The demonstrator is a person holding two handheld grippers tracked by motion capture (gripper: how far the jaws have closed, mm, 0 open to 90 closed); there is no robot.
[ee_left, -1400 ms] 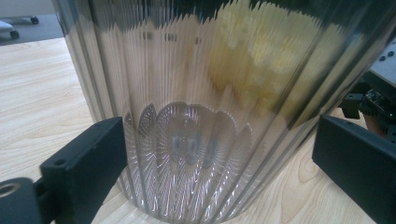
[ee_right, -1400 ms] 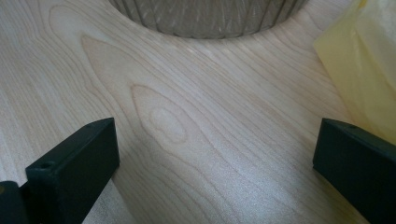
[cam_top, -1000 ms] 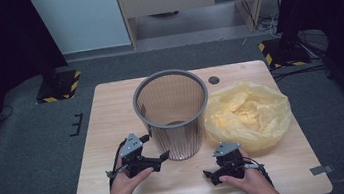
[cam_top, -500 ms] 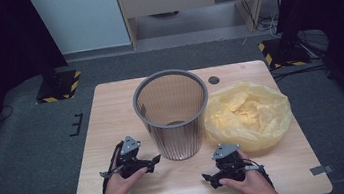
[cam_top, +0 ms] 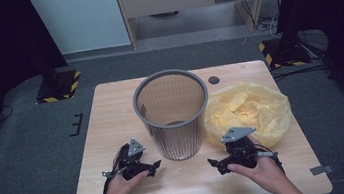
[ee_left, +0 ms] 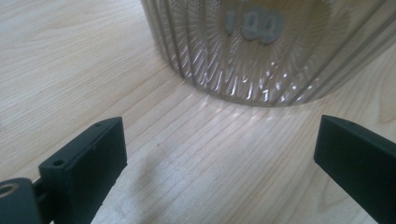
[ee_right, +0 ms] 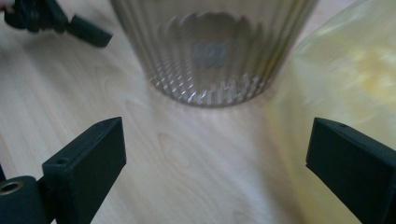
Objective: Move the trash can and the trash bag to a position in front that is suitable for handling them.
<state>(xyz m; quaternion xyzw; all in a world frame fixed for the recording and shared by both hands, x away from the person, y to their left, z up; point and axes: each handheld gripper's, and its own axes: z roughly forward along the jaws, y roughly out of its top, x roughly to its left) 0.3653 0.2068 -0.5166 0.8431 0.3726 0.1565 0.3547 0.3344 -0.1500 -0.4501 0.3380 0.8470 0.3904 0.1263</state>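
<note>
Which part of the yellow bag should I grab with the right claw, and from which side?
Pinch a raised crinkle on the near-left edge of the yellow bag, coming in low from the right claw. The loose film there should bunch between the jaws, and it is probably the closest part, clear of the mesh bin.

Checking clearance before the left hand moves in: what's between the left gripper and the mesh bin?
Nothing: bare wooden table runs from the open left gripper to the foot of the mesh bin, as the left gripper view shows; the high view agrees.
</note>
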